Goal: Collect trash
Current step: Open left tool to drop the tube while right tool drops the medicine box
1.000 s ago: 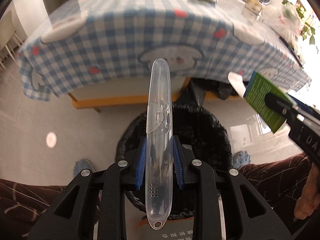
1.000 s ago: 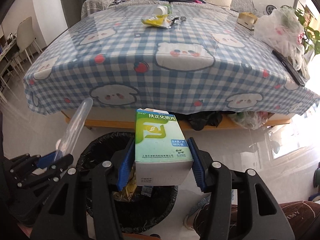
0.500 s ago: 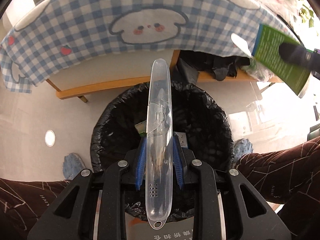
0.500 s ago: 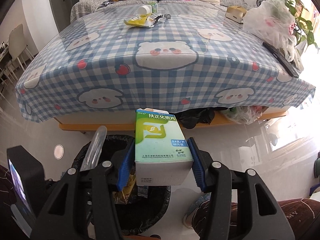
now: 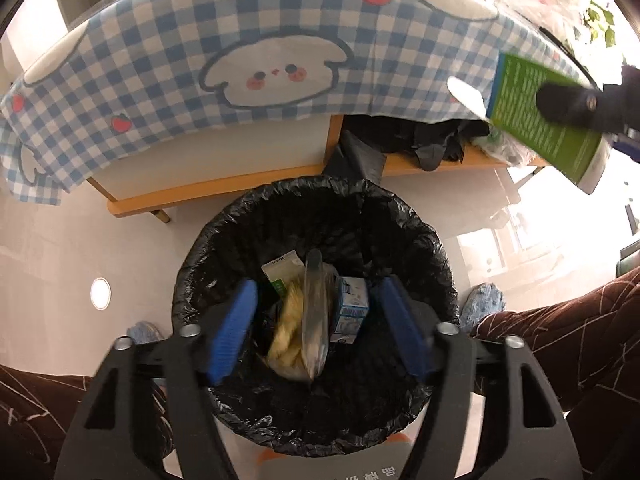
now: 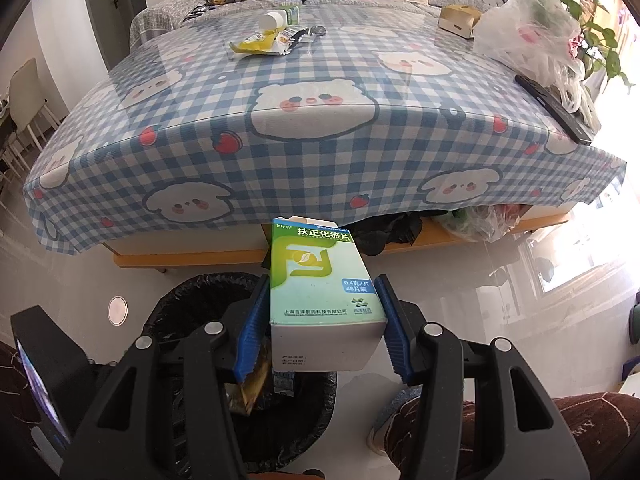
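I am counting one black-lined trash bin (image 5: pixel 400 240), with one clear plastic case (image 5: pixel 314 312), one yellow wrapper (image 5: pixel 288 320) and two small blue-and-white cartons (image 5: pixel 352 300) inside. I am seeing one green box (image 6: pixel 320 280), one white bottle (image 6: pixel 273 19) and one plastic bag (image 6: pixel 528 32).

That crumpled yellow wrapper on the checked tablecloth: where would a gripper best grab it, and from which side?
Probably from above, with the jaws across the crumpled yellow wrapper at its raised middle folds. It lies flat and loose on the checked tablecloth, so its thin edges give little to pinch, and a white bottle crowds its far side.
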A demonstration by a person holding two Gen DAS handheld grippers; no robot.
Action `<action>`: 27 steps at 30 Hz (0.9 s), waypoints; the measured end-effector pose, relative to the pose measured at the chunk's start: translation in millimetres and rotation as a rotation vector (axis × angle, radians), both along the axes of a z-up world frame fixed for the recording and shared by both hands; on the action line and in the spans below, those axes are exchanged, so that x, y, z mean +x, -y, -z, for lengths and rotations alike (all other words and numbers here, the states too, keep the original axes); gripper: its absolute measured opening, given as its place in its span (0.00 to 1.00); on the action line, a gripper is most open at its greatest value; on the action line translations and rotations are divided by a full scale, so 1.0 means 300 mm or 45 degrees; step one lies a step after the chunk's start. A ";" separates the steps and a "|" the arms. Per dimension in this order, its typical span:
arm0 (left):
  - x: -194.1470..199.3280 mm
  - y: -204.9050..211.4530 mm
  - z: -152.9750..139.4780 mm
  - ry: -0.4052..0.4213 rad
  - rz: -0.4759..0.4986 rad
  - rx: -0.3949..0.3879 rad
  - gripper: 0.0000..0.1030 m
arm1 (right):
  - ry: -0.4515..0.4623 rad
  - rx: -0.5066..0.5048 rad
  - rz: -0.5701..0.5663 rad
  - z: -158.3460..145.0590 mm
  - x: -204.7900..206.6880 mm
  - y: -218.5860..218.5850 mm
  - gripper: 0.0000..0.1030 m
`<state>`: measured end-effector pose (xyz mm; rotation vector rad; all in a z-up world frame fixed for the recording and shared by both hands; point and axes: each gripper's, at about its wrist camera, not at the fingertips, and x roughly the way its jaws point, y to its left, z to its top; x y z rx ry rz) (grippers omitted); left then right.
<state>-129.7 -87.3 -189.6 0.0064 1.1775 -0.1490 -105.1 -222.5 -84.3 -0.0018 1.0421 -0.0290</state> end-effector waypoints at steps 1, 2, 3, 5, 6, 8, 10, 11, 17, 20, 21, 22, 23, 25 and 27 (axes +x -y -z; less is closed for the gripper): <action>0.001 -0.005 -0.003 0.001 -0.002 0.001 0.76 | -0.003 0.002 0.002 0.002 0.000 0.001 0.48; 0.004 -0.011 -0.003 0.004 -0.005 0.011 0.81 | -0.005 0.005 0.004 0.004 -0.001 0.002 0.48; 0.005 -0.015 -0.003 0.007 -0.008 0.020 0.82 | -0.008 0.008 0.006 0.007 -0.002 0.003 0.48; 0.009 -0.035 -0.008 0.009 -0.019 0.028 0.87 | -0.018 0.014 0.010 0.016 -0.003 0.004 0.48; 0.015 -0.055 -0.013 0.009 -0.038 0.020 0.90 | -0.026 0.017 0.013 0.022 -0.004 0.003 0.48; 0.022 -0.090 -0.026 0.011 -0.070 0.015 0.93 | -0.046 0.025 0.013 0.034 -0.003 -0.002 0.48; 0.026 -0.121 -0.038 0.016 -0.107 0.040 0.94 | -0.070 0.043 0.001 0.047 0.002 -0.014 0.48; 0.030 -0.139 -0.045 0.018 -0.130 0.049 0.94 | -0.075 0.049 -0.001 0.051 0.002 -0.019 0.48; 0.063 -0.217 -0.063 -0.007 -0.183 0.046 0.94 | -0.106 0.027 -0.035 0.084 -0.003 -0.072 0.48; 0.065 -0.247 -0.076 0.003 -0.193 0.040 0.94 | -0.134 0.026 -0.047 0.109 -0.010 -0.098 0.48; 0.065 -0.254 -0.081 0.010 -0.192 0.043 0.94 | -0.138 0.023 -0.051 0.116 -0.013 -0.108 0.48; 0.065 -0.263 -0.087 0.018 -0.190 0.049 0.94 | -0.143 0.020 -0.051 0.126 -0.017 -0.120 0.48; 0.065 -0.269 -0.091 0.024 -0.189 0.053 0.94 | -0.148 0.020 -0.053 0.134 -0.020 -0.130 0.48; 0.063 -0.279 -0.097 0.026 -0.180 0.060 0.94 | -0.160 0.020 -0.054 0.156 -0.026 -0.152 0.48; 0.065 -0.293 -0.097 0.026 -0.182 0.070 0.94 | -0.169 0.009 -0.059 0.178 -0.031 -0.176 0.48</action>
